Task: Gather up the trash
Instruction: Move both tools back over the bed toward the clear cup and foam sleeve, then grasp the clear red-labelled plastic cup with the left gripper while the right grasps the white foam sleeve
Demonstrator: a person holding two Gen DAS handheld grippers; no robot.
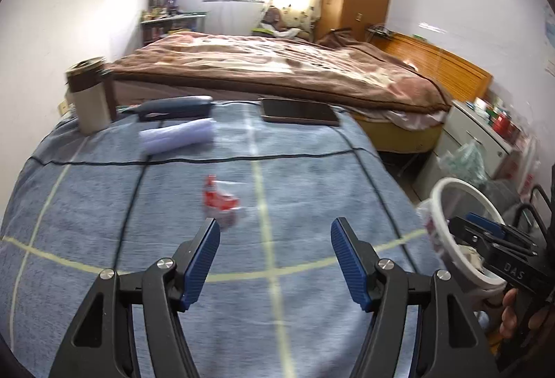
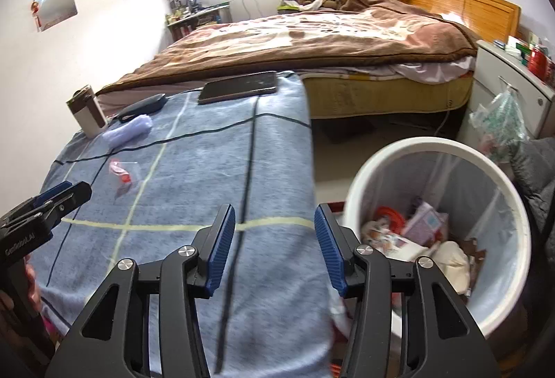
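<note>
Left gripper (image 1: 275, 254) gapes empty; just ahead, slightly left, lies a red-and-clear wrapper (image 1: 222, 201), probably crinkly plastic: light, slippery, so pinch its bunched red middle.

Two wrist fisheyes, both angled down over the table (image 1: 104, 204).
Left view sits close above the blue cloth, facing the bed (image 1: 277, 65); right view looks from the table's edge beside the bin (image 2: 503, 176). Both share table, bed, bin.
</note>
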